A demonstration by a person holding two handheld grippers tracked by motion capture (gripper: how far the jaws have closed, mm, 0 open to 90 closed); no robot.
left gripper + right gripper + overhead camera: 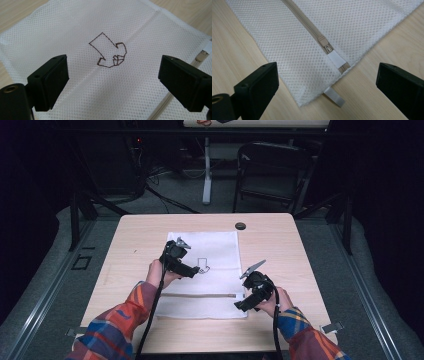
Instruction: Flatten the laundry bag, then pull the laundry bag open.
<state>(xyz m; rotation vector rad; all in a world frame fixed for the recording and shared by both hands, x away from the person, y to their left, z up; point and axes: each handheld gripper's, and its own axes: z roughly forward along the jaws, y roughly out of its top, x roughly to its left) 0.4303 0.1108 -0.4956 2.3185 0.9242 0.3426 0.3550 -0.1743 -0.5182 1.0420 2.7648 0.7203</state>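
A white mesh bag (210, 247) lies flat in the middle of the wooden table (280, 250). A beige zipper (200, 295) runs across it near the front edge. My left gripper (196, 270) hovers over the bag's middle, open, with a brown stitched outline (107, 51) on the mesh (75, 30) between and beyond its jaws. My right gripper (241, 305) is at the bag's near right corner, also open. In the right gripper view (328, 77) the zipper slider (325, 46) sits near the end of its track, and a white tab (334, 97) sticks out from the corner.
A small black round object (240, 226) rests near the table's far edge. Beyond the table stand a dark folding chair (272, 170) and a white post (207, 175). Bare wood shows on all sides of the bag.
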